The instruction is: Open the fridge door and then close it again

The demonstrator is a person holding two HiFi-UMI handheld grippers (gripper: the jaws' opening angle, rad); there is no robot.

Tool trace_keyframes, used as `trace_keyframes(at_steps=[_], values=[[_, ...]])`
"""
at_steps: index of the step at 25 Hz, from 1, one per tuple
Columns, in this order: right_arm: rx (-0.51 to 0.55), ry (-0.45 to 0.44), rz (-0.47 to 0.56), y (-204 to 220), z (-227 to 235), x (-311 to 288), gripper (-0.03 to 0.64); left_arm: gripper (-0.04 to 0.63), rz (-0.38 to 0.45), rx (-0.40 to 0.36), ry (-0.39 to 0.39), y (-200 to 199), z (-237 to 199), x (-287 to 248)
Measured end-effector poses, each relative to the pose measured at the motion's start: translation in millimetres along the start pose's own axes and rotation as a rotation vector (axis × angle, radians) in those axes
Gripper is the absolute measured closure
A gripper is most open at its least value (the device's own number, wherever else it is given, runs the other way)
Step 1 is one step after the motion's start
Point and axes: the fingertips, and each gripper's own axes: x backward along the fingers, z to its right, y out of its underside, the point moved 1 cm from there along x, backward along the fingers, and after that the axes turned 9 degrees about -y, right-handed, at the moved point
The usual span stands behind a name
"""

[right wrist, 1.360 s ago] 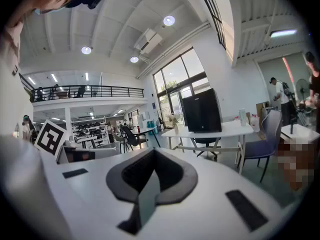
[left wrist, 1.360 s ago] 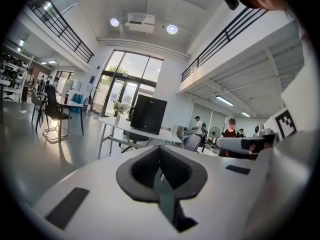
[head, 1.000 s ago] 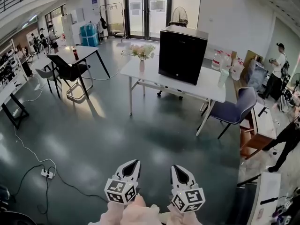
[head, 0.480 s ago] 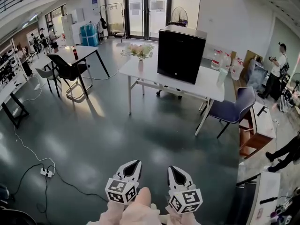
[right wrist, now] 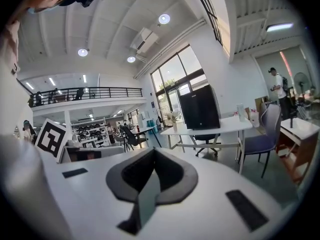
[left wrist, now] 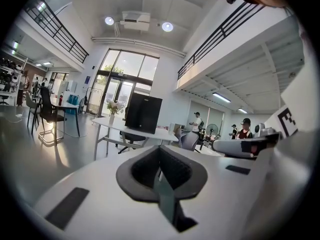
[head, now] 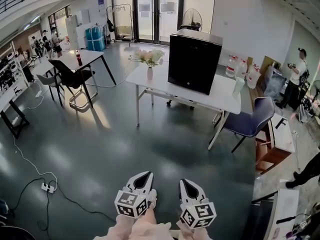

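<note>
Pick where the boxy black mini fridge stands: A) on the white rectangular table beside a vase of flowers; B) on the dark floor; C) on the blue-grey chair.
A: the fridge sits on the white table, with the flower vase beside it.

Open floor (head: 150, 139) stretches ahead of the left gripper (head: 144, 175) and the right gripper (head: 185, 183), right up to the white table (head: 165, 85). The fridge (head: 194, 61) sits on that table, dark front facing the open floor, free air before it. A vase of flowers (head: 149, 64) stands left of the fridge, apart from it. A blue chair (head: 250, 119) crowds the table's right end, with a wooden cabinet (head: 272, 144) just beside it. Off left, a power strip (head: 48, 187) and its cable (head: 75, 201) lie on the floor, and a black chair (head: 70, 74) stands farther back, well off the straight path.
</note>
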Motion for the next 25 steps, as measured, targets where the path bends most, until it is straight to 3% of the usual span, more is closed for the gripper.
trace_keyframes(at_steps=[25], values=[[-0.009, 0.043, -0.048, -48.9, 96.7, -150.5, 0.609, 0.584, -0.004, 0.031, -0.031, -63.9, -82.2, -143.9]])
